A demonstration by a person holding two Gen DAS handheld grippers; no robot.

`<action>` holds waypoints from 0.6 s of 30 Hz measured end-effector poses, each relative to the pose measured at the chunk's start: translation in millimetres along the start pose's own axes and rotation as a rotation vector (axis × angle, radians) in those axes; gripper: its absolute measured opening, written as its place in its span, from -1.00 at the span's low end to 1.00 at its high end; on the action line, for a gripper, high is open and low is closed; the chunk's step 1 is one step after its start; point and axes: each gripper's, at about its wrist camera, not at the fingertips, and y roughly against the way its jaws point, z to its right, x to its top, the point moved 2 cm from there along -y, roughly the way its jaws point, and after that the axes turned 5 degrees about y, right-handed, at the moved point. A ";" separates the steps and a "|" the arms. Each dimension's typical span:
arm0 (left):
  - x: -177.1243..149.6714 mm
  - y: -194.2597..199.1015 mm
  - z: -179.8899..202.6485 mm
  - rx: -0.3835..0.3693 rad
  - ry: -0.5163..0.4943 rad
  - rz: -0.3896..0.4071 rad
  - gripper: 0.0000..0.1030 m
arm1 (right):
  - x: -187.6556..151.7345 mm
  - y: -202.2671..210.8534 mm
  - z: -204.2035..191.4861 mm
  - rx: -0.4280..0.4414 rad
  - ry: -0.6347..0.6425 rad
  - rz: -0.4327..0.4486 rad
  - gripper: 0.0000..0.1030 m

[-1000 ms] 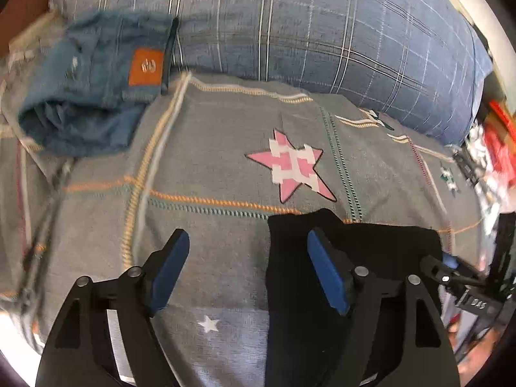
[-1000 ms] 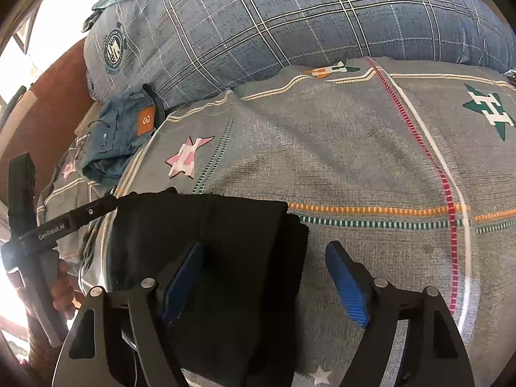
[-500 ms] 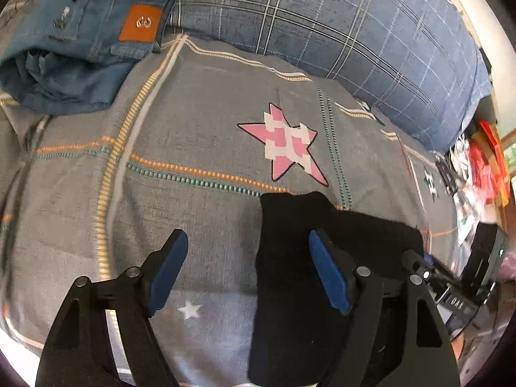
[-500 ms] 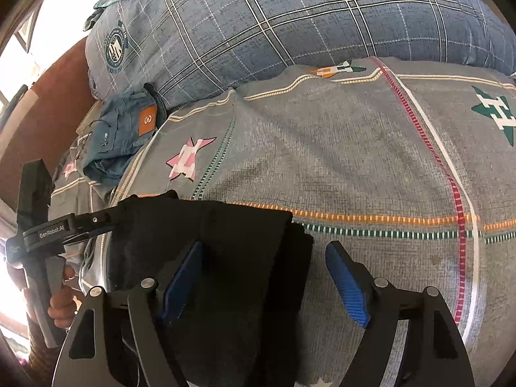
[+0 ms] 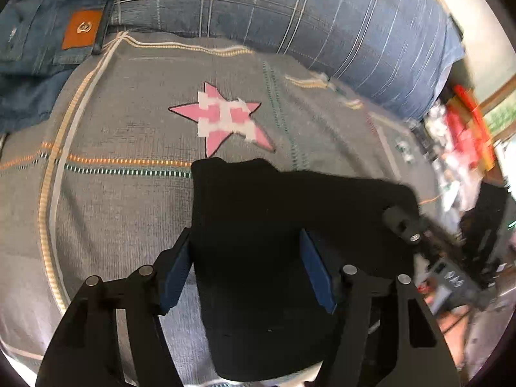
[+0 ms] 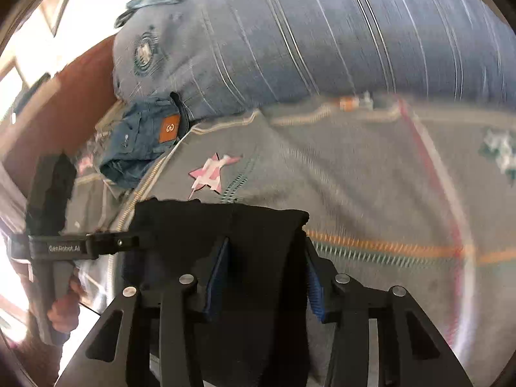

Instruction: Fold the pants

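The folded black fabric pants [image 5: 283,258] lie on the bed's grey bedspread with coloured stitched lines [image 5: 122,219], in front of the pink-and-white star patch [image 5: 222,117]; the near end of the garment reaches back between the fingers of both tools.

Left gripper [image 5: 246,272]: the two blue pads stand apart with the black pants between them. The left pad [image 5: 175,274] sits at the garment's left edge; the right pad [image 5: 317,274] rests over the cloth. Whether the pads press the fabric cannot be told.

Right gripper [image 6: 262,280]: the blue pads [image 6: 217,279] bracket the right-hand portion of the black pants, one on each side of a thick fold. The gap is narrow and filled with cloth, but a firm clamp cannot be confirmed; this view is motion-blurred.

In the right wrist view, the other tool, labelled "GenRobot.AI", reaches in from the left and meets the garment's left edge.

Folded blue denim jeans with an orange leather patch [image 5: 42,48] lie at the far left, against the large blue plaid pillow [image 5: 290,16], well apart from the black pants.
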 end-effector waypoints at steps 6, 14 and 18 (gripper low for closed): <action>-4.3 7.4 -14.9 -0.073 0.089 -0.006 0.26 | -7.3 -13.9 26.6 0.029 -0.110 -0.052 0.04; -28.1 -4.3 -19.0 -0.104 0.046 -0.086 0.42 | -38.2 -6.6 39.5 0.206 -0.223 -0.082 0.22; -40.5 4.8 4.0 -0.079 -0.025 -0.007 0.36 | -41.6 -7.9 31.7 0.182 -0.186 -0.059 0.03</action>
